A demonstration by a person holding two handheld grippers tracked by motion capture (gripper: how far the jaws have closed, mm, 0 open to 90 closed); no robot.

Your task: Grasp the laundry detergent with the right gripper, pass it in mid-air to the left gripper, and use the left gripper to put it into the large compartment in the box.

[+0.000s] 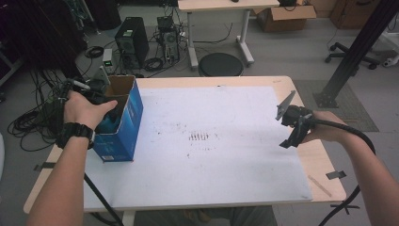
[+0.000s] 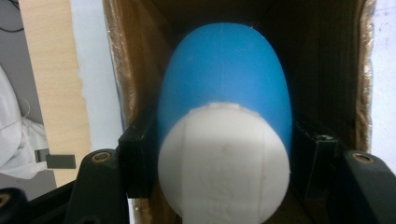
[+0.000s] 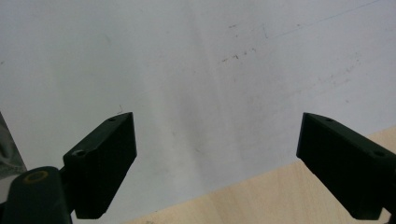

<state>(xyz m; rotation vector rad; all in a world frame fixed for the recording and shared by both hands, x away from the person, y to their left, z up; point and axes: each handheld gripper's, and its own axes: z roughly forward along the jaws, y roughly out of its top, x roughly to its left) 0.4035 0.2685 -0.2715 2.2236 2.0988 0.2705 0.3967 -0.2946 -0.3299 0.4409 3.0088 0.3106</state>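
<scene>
The left gripper (image 2: 224, 154) clamps a blue-and-white bulb (image 2: 224, 140) inside the blue box (image 1: 123, 123) at the table's left, its long axis running deeper in, while the right gripper (image 3: 215, 163) hovers spread wide, far right.

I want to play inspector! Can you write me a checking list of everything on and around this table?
Surface: wooden table with a white sheet on top; small dark marks near the middle.
Job's things: open blue box at the left edge; blue and white object inside it.
Clutter: nothing seen on the sheet.
Grippers: left hand-held gripper reaches into the box, shut on the object; right hand-held gripper open, holding nothing, above the sheet's right edge.
Cables: black cable trails from the right gripper; coils lie on the floor at left.
Surroundings: computer towers, round stool, cardboard box.
</scene>
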